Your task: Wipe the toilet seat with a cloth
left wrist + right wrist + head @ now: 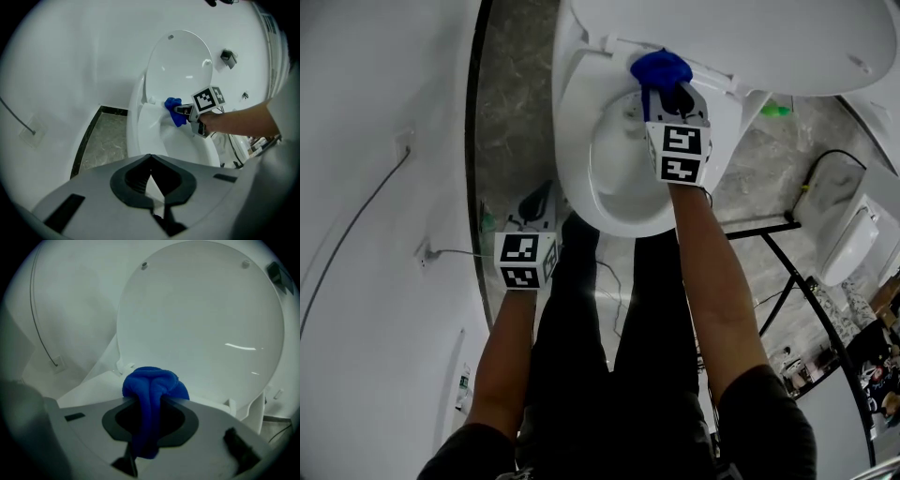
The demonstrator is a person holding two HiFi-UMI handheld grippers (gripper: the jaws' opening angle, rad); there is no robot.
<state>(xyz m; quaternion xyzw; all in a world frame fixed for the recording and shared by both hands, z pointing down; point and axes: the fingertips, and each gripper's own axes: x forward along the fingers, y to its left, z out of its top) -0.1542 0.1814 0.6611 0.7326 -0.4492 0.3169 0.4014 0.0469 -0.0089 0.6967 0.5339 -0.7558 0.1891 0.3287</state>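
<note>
Blue cloth [660, 67] pinched in the right gripper [671, 92], at the back of the toilet seat [577, 122].
The bunched cloth touches the seat near the hinge, above the back edge of the bowl [623, 178] and not inside it. The left gripper [152, 187] has its jaws pressed together with nothing between them. Only the head view shows the person's legs [609, 356]. The right gripper view is filled by the raised lid [201, 324].

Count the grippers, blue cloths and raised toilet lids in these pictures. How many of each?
grippers: 2 (left gripper, right gripper)
blue cloth: 1
toilet lid: 1
Total: 4
</note>
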